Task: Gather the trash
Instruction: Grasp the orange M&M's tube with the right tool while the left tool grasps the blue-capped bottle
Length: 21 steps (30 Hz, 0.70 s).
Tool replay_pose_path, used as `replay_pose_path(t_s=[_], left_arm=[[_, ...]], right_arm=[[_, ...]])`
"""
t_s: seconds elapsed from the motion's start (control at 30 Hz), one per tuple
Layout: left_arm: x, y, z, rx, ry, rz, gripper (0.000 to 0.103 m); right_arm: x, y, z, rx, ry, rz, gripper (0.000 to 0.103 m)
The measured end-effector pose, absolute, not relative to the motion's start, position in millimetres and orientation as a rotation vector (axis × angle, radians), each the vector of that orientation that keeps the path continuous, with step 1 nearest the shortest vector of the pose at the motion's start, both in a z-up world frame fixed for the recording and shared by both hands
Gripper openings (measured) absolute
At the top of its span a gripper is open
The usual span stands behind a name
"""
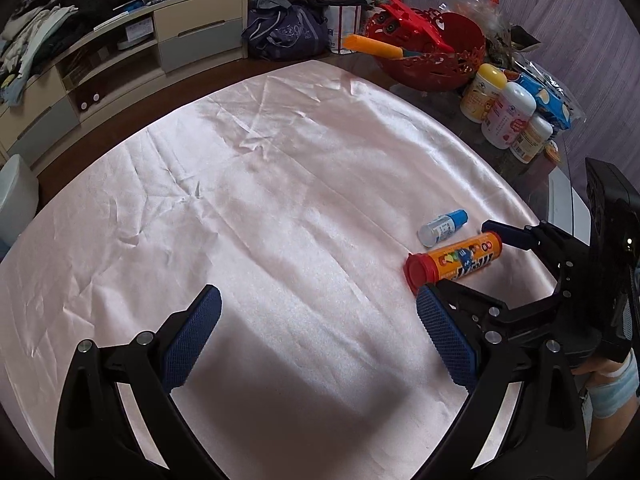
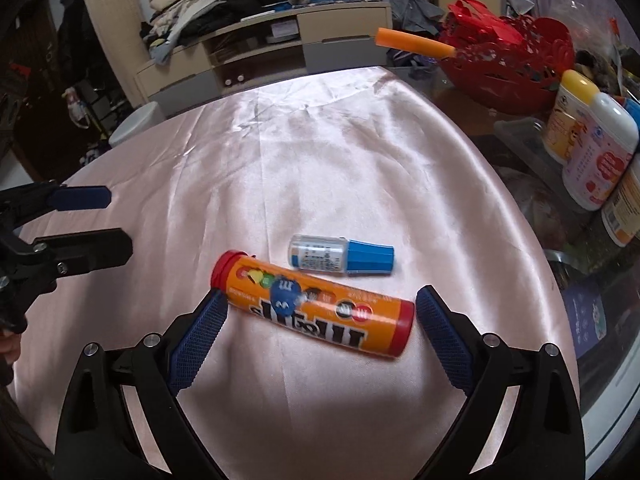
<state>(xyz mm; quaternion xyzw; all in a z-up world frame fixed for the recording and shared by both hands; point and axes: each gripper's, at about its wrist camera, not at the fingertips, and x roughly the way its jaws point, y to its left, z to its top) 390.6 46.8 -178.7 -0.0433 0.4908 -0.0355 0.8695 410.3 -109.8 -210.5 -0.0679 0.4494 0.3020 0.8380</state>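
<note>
An orange M&M's tube (image 2: pixel 316 305) with red ends lies on its side on the pink satin cloth (image 2: pixel 340 168). It also shows in the left wrist view (image 1: pixel 456 260). A small clear bottle with a blue cap (image 2: pixel 342 256) lies just behind it, also in the left wrist view (image 1: pixel 442 227). My right gripper (image 2: pixel 320 312) is open, its blue pads at either end of the tube, not closed on it. My left gripper (image 1: pixel 318 320) is open and empty over bare cloth, left of the tube. A red basket (image 1: pixel 432 56) stands at the far right.
An orange stick (image 1: pixel 374 46) pokes out of the red basket. Several jars (image 1: pixel 506 114) and bags stand on the glass table right of the cloth. A cabinet (image 1: pixel 120 60) with piled clothes stands behind. A white bin (image 2: pixel 136 124) sits beyond the table's far left edge.
</note>
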Motion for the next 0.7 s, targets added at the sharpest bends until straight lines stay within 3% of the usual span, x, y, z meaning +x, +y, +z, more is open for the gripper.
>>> replay_pose_path(t_s=[0.2,0.3,0.37,0.47,0.53,0.7], left_arm=[[395.1,57.6,-180.9,-0.118,1.031,-0.054,0.093],[395.9,57.5,-180.3,-0.112,1.031,-0.057,0.093],[396.1,59.2,-179.0,-0.116,1.028,-0.054,0.093],[395.1,61.8,-176.4,-0.114,1.018,-0.042,0.093],[393.8,64.9,-175.5,-0.118,1.018,-0.036,0.093],[391.8,65.7,-170.6,-0.111,1.011,-0.036,0.093]], right_arm=[[417.8,-103.2,-213.2,-0.109,1.003,0.718,0.090],[410.5,-104.7,-211.0,-0.079,1.036,0.771,0.082],[401.5,-102.4,-210.8,-0.076,1.051,0.810,0.073],[387.5,-92.7,-210.4,-0.137,1.052,0.856,0.048],[383.1,-88.8,-210.3,-0.158,1.041,0.862,0.039],[383.2,-82.6,-212.0,-0.122,1.033,0.856,0.034]])
